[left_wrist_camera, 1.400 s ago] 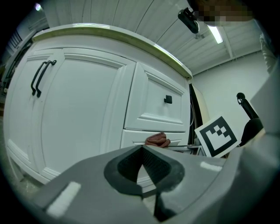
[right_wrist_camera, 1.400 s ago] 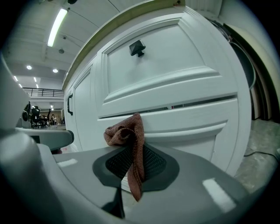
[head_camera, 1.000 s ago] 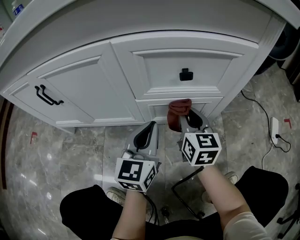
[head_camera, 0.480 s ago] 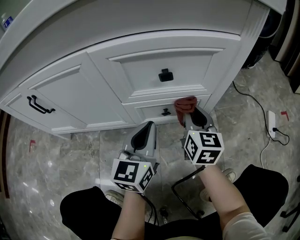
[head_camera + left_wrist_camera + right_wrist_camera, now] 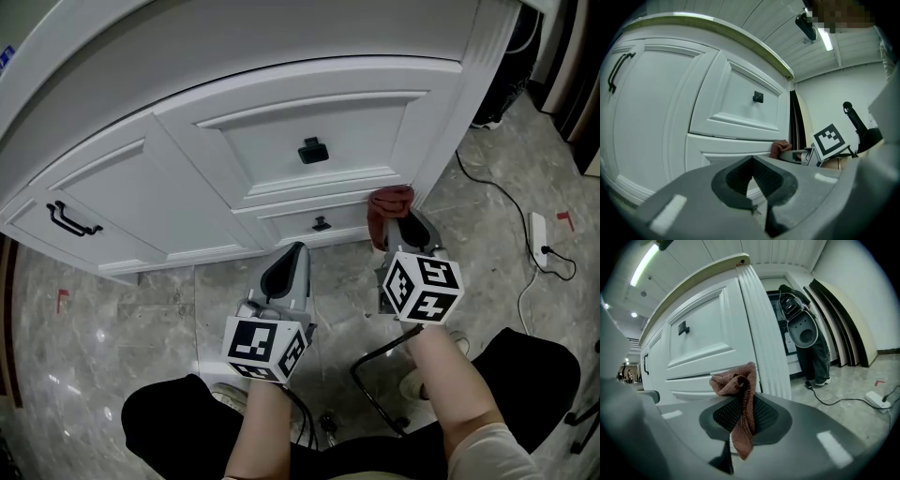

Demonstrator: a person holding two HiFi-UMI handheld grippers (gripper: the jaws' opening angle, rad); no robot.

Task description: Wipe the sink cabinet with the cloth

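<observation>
Right tongs clamp the cloth at the sink cabinet corner; left tongs closed, empty.

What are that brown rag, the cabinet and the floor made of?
The cloth looks like soft terry or microfibre: nubby weave, limp folds. The sink cabinet is probably painted wood or board: smooth satin white, moulded panels. The floor is polished stone or stone-look tile: grey veining, glossy reflections.
</observation>
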